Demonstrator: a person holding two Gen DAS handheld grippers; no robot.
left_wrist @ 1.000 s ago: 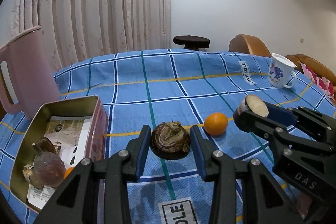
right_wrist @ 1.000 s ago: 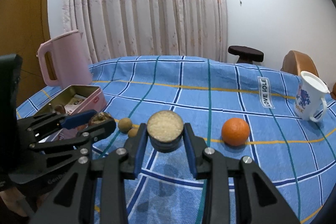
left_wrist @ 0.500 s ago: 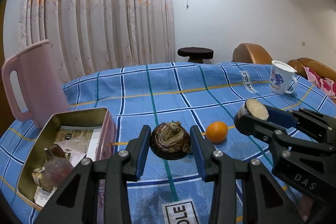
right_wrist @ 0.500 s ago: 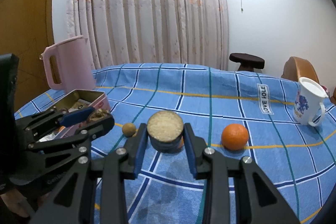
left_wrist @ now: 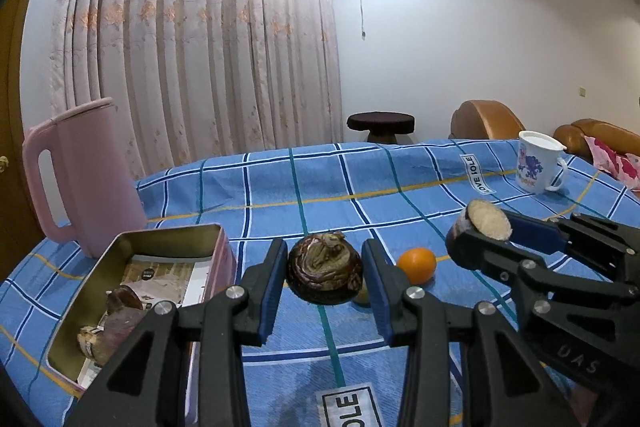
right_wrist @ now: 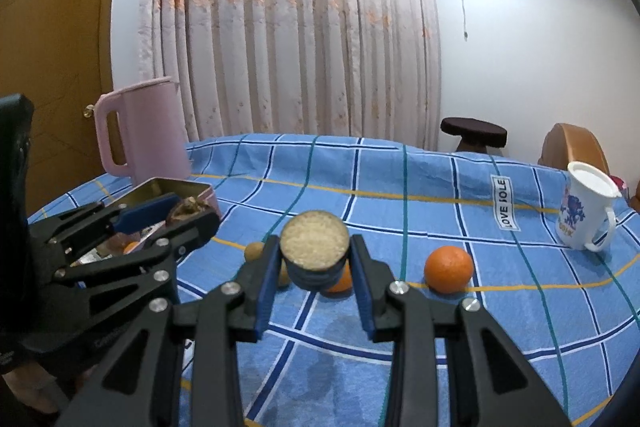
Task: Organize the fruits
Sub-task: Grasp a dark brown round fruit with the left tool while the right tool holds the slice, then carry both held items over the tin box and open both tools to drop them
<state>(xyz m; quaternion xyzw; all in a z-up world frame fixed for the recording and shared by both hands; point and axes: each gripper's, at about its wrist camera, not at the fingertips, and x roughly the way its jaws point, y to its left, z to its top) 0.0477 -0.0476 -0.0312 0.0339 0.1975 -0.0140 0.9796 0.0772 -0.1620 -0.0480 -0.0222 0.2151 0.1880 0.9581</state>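
Note:
My left gripper (left_wrist: 324, 273) is shut on a dark brown, wrinkled round fruit (left_wrist: 325, 273) and holds it above the blue checked tablecloth. My right gripper (right_wrist: 315, 261) is shut on a dark fruit half with a pale cut face (right_wrist: 314, 247); it also shows in the left wrist view (left_wrist: 478, 233). An open metal tin (left_wrist: 168, 247) at the left holds several brownish fruits (left_wrist: 116, 319). An orange (right_wrist: 449, 269) lies on the cloth, a second orange (right_wrist: 340, 281) sits partly hidden behind the right fingers, and two small brown fruits (right_wrist: 254, 251) lie left of them.
A pink jug (left_wrist: 86, 179) stands behind the tin at the left. A white mug with a blue print (right_wrist: 586, 213) stands at the far right of the table. A dark stool (left_wrist: 380, 125) and brown chairs (left_wrist: 486, 121) stand beyond the table.
Both grippers have risen with their fruits still held; the cameras tilt up, so the table sits lower in view. The tin and loose fruits have not moved.

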